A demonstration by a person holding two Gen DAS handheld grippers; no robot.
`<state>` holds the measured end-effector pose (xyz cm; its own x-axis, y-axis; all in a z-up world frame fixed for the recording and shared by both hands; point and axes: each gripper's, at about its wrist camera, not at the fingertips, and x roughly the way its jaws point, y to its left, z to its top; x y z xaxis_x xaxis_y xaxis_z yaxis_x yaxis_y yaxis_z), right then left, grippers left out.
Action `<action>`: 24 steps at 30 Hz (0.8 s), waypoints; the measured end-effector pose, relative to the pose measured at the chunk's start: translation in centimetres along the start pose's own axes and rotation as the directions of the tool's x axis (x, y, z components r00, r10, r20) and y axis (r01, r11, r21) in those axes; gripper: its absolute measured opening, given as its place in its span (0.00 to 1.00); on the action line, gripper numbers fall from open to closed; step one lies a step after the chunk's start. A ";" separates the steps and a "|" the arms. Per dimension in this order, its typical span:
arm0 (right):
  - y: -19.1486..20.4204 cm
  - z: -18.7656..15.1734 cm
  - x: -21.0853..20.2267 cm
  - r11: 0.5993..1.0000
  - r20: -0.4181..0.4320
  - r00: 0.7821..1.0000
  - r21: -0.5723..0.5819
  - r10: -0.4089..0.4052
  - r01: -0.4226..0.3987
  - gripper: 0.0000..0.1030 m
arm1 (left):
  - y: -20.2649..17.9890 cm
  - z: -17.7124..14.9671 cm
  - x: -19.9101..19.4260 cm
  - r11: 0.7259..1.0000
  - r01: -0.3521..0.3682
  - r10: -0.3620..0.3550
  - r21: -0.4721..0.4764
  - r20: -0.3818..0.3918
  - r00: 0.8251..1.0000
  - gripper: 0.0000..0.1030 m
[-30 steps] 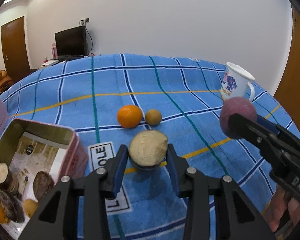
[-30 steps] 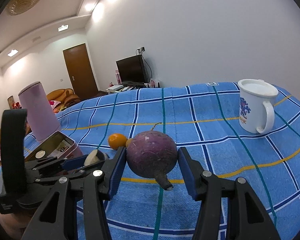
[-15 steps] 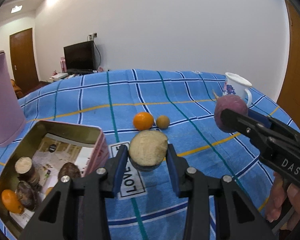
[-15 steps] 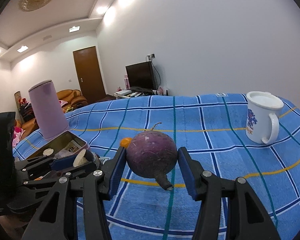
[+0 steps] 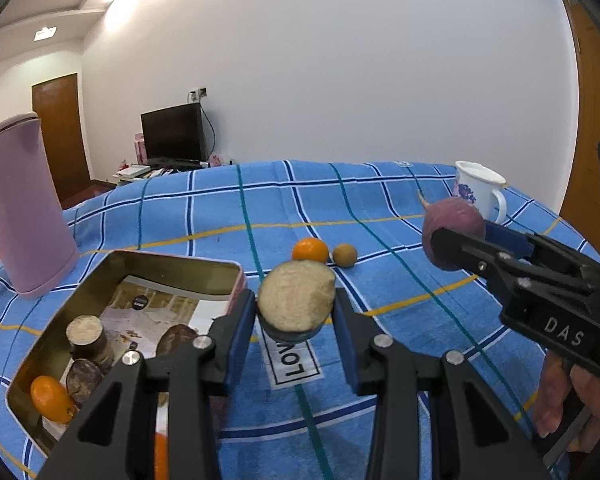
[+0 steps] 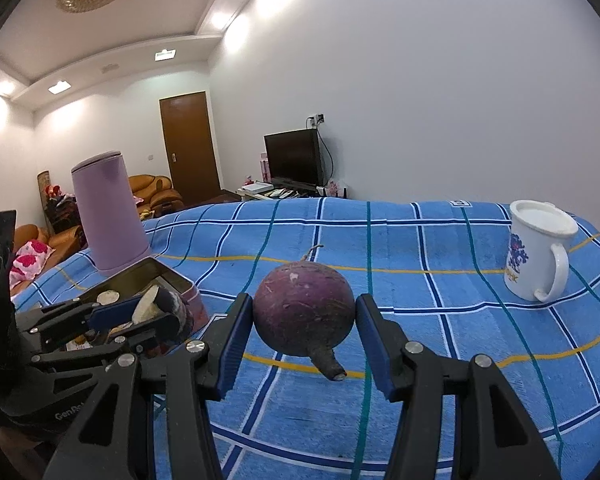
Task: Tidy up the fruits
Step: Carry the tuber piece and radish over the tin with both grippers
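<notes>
My left gripper (image 5: 296,320) is shut on a cut taro half (image 5: 296,302), pale cut face towards the camera, held above the blue checked cloth just right of the open tin box (image 5: 172,260). The tin holds several pieces, among them an orange (image 5: 50,398) and a taro chunk (image 5: 86,334). My right gripper (image 6: 302,336) is shut on a round purple turnip (image 6: 304,310), held in the air to the right; it also shows in the left wrist view (image 5: 452,236). An orange (image 5: 310,250) and a small brown fruit (image 5: 344,255) lie on the cloth beyond.
A tall lilac container (image 5: 20,208) stands left of the tin. A white printed mug (image 6: 538,256) stands at the right of the cloth-covered table (image 6: 420,240). A "LOVE" label (image 5: 290,360) lies on the cloth under the left gripper.
Both grippers have risen and drawn back from the table with their loads. The tin now shows more fully to the left of the left gripper.
</notes>
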<state>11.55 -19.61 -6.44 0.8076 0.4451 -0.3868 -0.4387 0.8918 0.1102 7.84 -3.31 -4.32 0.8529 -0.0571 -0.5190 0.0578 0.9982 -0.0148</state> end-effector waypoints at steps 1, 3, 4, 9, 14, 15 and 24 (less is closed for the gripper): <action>0.1 0.0 0.1 1.000 -0.001 1.000 -0.001 0.003 -0.003 0.53 | 0.2 0.0 -0.1 1.000 -0.001 0.001 -0.003 0.003 1.000 0.39; 0.4 0.0 0.3 1.000 -0.006 1.000 -0.005 0.010 -0.010 0.53 | 0.5 -0.1 -0.3 1.000 -0.005 0.005 -0.008 0.008 1.000 0.39; 0.5 0.0 0.4 1.000 -0.009 1.000 -0.007 0.013 -0.014 0.53 | 0.7 -0.1 -0.5 1.000 -0.008 0.008 -0.011 0.011 1.000 0.39; 1.1 0.0 0.7 0.999 -0.019 0.999 -0.017 0.029 -0.030 0.53 | 1.3 -0.3 -1.2 1.000 -0.012 0.012 -0.017 0.027 1.000 0.39; 2.1 0.0 1.1 0.998 -0.035 0.998 -0.027 0.055 -0.056 0.53 | 2.5 -0.5 -2.2 0.999 -0.010 0.012 -0.042 0.043 0.999 0.39; 2.3 0.1 1.1 0.998 -0.037 0.997 -0.027 0.062 -0.063 0.53 | 2.7 -0.4 -2.5 0.999 -0.010 0.013 -0.046 0.048 0.999 0.39; 5.3 1.7 1.8 0.986 -0.054 0.985 -0.037 0.163 -0.165 0.53 | 6.1 -0.3 -4.2 0.995 -0.048 0.053 -0.093 0.057 0.997 0.39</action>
<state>11.31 -13.94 -4.97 0.7028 0.5794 -0.4128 -0.5802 0.8026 0.1387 4.45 3.03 -2.53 0.8828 -0.0049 -0.4697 -0.0315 0.9971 -0.0697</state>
